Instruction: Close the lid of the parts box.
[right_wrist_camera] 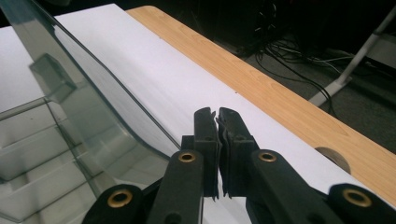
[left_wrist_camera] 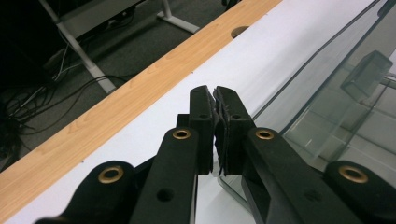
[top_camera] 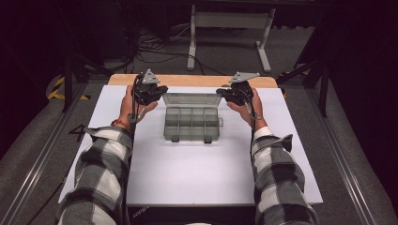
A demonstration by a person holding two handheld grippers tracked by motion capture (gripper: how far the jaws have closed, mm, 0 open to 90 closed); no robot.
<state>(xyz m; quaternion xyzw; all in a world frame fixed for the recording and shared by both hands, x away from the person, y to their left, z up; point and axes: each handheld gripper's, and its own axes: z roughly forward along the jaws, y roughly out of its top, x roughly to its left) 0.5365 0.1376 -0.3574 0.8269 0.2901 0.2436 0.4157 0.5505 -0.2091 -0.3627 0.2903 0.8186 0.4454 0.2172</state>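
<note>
Now both grippers flank the open box.

My left gripper [top_camera: 157, 92] sits just left of the box [top_camera: 192, 123], my right gripper [top_camera: 230, 93] just right of it, each level with the raised lid [top_camera: 192, 99] at its far side. The box's long axis runs between them, equally near both. Both pairs of jaws are closed together, empty, beside the lid's corners.
</note>
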